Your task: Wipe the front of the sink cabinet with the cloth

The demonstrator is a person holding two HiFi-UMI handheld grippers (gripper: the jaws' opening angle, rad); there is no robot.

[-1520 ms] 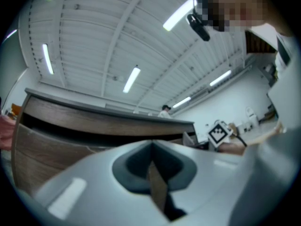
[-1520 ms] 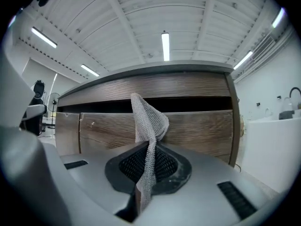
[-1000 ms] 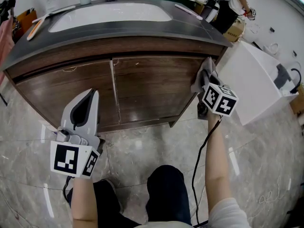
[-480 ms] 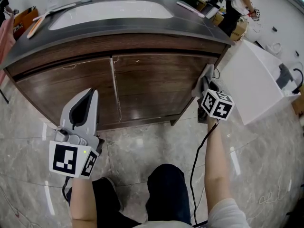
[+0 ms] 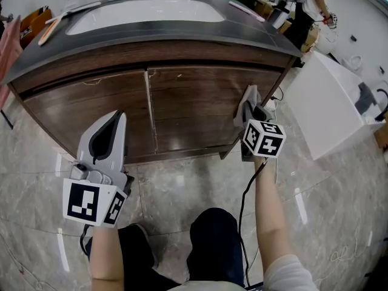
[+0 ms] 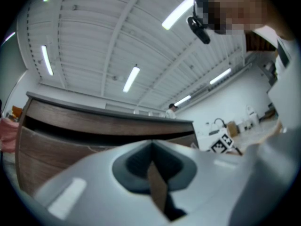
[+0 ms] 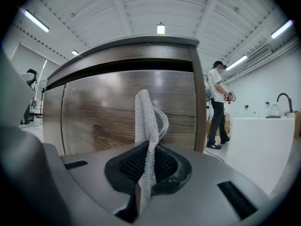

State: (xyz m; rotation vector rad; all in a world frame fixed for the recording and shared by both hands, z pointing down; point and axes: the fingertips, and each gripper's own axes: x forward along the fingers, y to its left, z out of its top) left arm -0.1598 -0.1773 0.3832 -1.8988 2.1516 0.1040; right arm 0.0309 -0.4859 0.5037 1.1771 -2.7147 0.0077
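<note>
The sink cabinet (image 5: 182, 111) has two dark wood doors under a dark countertop. My right gripper (image 5: 248, 105) is shut on a grey mesh cloth (image 7: 149, 126), which sticks up from the jaws and lies against the right door (image 7: 127, 112) near its right edge. In the head view the cloth (image 5: 247, 99) shows at the door's right side. My left gripper (image 5: 108, 135) is shut with nothing in it, held low in front of the left door (image 5: 91, 114), apart from the wood.
A white sink basin (image 5: 145, 11) is set in the countertop (image 5: 151, 35). A white box-like unit (image 5: 330, 102) stands right of the cabinet. A black cable (image 5: 245, 193) trails from the right gripper over the marble floor (image 5: 182, 187). A person (image 7: 217, 107) stands beyond the cabinet's right corner.
My right gripper with the cloth has slid leftwards and slightly down along the right door. The left gripper has stayed where it was.
</note>
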